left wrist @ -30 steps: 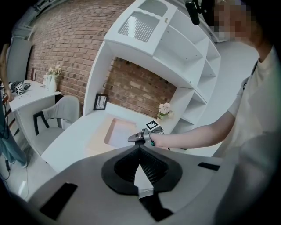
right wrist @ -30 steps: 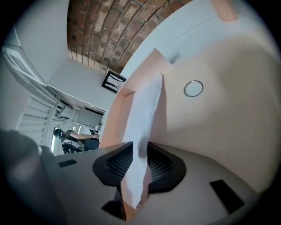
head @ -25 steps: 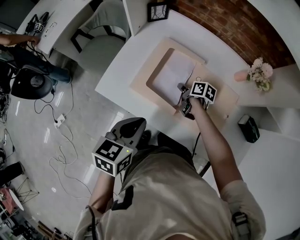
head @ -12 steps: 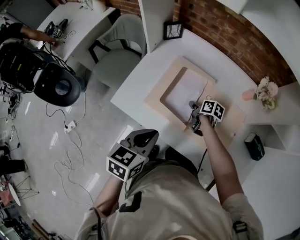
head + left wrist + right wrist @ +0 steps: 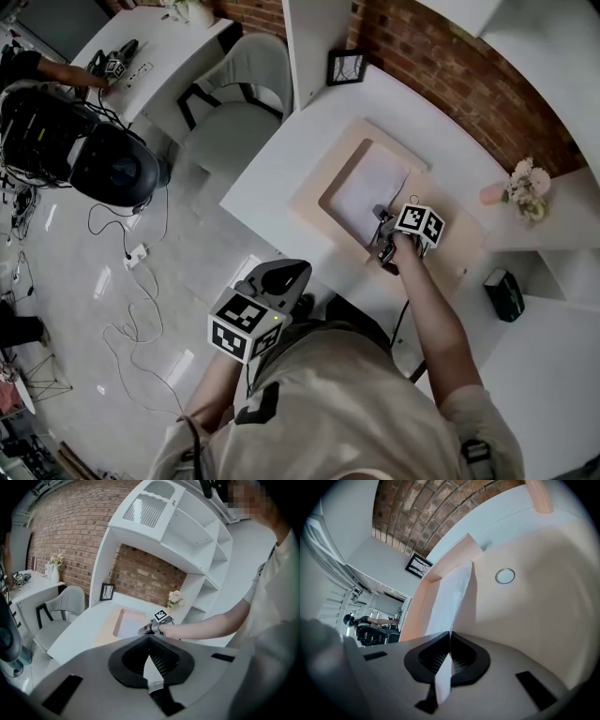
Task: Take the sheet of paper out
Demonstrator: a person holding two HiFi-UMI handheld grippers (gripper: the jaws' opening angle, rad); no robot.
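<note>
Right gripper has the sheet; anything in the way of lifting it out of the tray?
Nothing visible. The right gripper is shut on the near edge of the sheet of paper; nothing lies on it, and the tray is open above with only a low rim.

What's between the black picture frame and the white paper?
Only bare white desk top and the peach tray's rim around the white paper sheet, in the head view.
</note>
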